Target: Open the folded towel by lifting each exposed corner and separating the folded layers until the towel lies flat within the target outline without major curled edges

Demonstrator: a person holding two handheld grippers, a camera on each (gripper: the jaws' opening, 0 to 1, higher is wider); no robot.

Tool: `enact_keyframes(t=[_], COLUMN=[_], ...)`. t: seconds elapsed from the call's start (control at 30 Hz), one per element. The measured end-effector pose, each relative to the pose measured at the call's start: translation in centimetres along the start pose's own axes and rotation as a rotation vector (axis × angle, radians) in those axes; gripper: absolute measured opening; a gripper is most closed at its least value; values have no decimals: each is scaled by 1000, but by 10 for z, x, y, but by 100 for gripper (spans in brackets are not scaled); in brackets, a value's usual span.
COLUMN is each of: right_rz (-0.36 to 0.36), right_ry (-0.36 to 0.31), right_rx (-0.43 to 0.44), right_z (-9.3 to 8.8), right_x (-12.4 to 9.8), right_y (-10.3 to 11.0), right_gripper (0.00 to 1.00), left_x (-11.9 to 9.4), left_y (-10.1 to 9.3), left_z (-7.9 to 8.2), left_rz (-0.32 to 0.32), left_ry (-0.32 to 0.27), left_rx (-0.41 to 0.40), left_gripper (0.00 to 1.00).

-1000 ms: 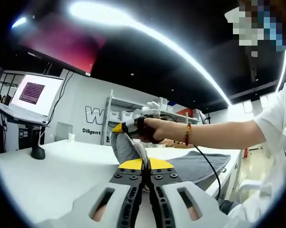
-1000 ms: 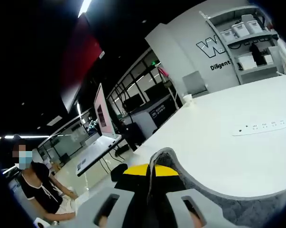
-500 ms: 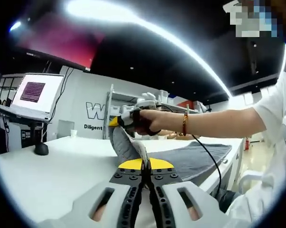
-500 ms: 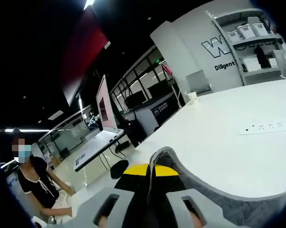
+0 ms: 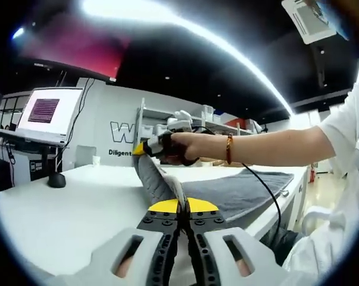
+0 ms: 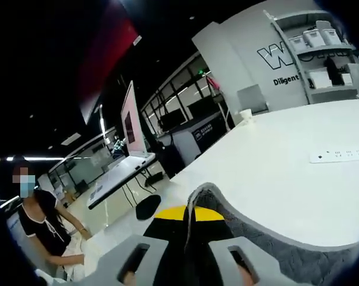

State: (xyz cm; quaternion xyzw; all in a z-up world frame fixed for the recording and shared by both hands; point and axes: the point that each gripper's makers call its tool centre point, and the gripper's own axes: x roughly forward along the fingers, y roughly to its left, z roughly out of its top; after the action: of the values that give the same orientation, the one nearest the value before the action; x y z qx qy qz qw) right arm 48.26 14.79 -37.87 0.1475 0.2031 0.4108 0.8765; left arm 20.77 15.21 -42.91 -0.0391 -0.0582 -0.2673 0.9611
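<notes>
The grey towel (image 5: pixel 239 193) lies spread over the white table (image 5: pixel 66 208), with one edge lifted off it. My left gripper (image 5: pixel 182 210) is shut on that raised edge close to the camera. A strip of towel (image 5: pixel 155 179) runs up from there to my right gripper (image 5: pixel 137 150), held in a person's hand (image 5: pixel 179 146) and shut on the other end of the edge. In the right gripper view, my right gripper (image 6: pixel 188 215) pinches a grey towel fold (image 6: pixel 239 229) that curves away to the lower right.
A monitor (image 5: pixel 45 113) and a mouse (image 5: pixel 56 179) stand at the table's left. Shelves with boxes (image 5: pixel 167 128) line the back wall. A power strip (image 6: pixel 340 156) lies on the table. A seated person (image 6: pixel 45 229) is at a far desk.
Both views have drifted slightly. The hand with the right gripper has moved a little left and lower, and the towel lies flatter behind it. Both grips are unchanged.
</notes>
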Motion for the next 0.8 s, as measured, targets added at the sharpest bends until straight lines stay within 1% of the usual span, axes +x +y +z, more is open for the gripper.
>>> enact_keyframes(t=[0.13, 0.2, 0.33, 0.4, 0.57, 0.6, 0.7, 0.8], right_rz=[-5, -8, -1, -11, -36, -18, -31, -30], right_ry=[6, 11, 14, 16, 17, 22, 19, 21], right_rx=[-26, -60, -67, -78, -82, -88, -73, -72], right_z=[-3, -3, -4, -4, -3, -3, -2, -4], right_x=[2, 5, 7, 8, 7, 9, 12, 14], right_y=[1, 1, 3, 1, -3, 1, 1, 3], right_gripper=[0, 0, 0, 0, 0, 0, 0, 0], left_x=[-2, -3, -5, -7, -9, -11, -14, -14], left_y=[3, 5, 8, 11, 14, 14, 15, 16], left_z=[-4, -4, -7, -8, -11, -11, -12, -13], left_rz=[17, 23, 38, 52, 87, 89, 103, 104], left_ry=[16, 17, 28, 33, 64, 64, 78, 83], left_rx=[4, -5, -10, -11, 17, 24, 49, 36], left_gripper=[1, 1, 1, 1, 1, 1, 2, 2])
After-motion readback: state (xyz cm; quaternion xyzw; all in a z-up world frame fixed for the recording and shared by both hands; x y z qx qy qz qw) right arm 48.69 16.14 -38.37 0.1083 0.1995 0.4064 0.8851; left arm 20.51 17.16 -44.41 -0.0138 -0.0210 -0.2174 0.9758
